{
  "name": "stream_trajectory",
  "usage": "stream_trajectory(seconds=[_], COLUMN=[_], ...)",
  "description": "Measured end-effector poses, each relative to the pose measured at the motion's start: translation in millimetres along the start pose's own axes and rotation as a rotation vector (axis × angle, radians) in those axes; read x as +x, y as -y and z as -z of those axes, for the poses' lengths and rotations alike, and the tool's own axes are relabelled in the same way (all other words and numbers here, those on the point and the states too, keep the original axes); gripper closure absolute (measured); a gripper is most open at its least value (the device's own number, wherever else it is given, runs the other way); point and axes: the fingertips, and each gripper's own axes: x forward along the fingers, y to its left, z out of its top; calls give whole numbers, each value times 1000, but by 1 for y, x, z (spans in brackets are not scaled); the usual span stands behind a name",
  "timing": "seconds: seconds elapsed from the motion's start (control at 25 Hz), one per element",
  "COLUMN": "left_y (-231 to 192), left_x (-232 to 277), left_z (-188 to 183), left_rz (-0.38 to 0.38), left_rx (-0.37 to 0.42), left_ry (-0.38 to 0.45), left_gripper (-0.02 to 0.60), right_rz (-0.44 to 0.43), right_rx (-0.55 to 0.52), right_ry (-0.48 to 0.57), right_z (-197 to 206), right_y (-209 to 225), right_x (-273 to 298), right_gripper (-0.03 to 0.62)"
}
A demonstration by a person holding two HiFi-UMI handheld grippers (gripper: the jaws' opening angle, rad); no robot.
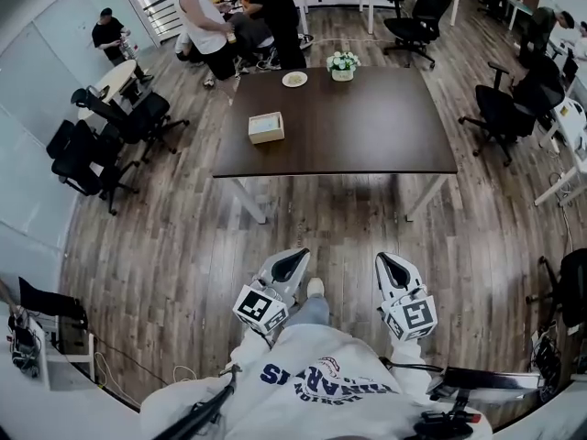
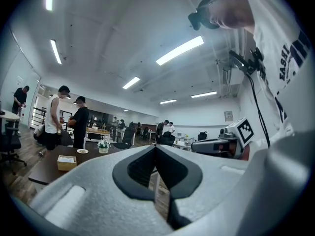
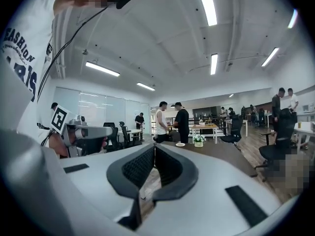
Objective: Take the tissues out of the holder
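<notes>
The tissue holder (image 1: 266,127), a light wooden box with white tissue showing at its top, sits on the left part of a dark brown table (image 1: 367,126); the left gripper view shows the box (image 2: 66,162) far off to the left. Both grippers are held close to my body, well short of the table. My left gripper (image 1: 296,258) has its jaws together and holds nothing; its tips (image 2: 155,147) meet in its own view. My right gripper (image 1: 386,261) is likewise shut and empty, tips (image 3: 154,146) touching.
A small plate (image 1: 294,79) and a flower pot (image 1: 342,64) stand at the table's far edge. Two people (image 1: 240,16) stand behind it. Black office chairs (image 1: 110,140) crowd the left, and more chairs (image 1: 503,113) stand on the right. Wooden floor (image 1: 321,227) lies between me and the table.
</notes>
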Motion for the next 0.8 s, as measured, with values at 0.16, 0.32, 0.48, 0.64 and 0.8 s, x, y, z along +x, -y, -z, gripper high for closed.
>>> stream_trajectory(seconds=[0.16, 0.32, 0.48, 0.64, 0.8], left_y=[-52, -112, -175, -209, -233], left_x=[35, 60, 81, 106, 131], left_z=[-15, -23, -28, -17, -9], left_rz=[18, 27, 36, 53, 59], left_rx=[21, 35, 46, 52, 23], left_ry=[4, 10, 19, 23, 22], left_gripper=[577, 577, 577, 577, 577], right_rz=[3, 27, 39, 50, 72], right_rx=[-27, -25, -27, -35, -43], right_ry=[22, 39, 39, 20, 3], right_z=[-22, -39, -49, -37, -35], right_y=[22, 36, 39, 50, 74], right_x=[61, 123, 180, 216, 238], right_gripper=[585, 585, 585, 585, 585])
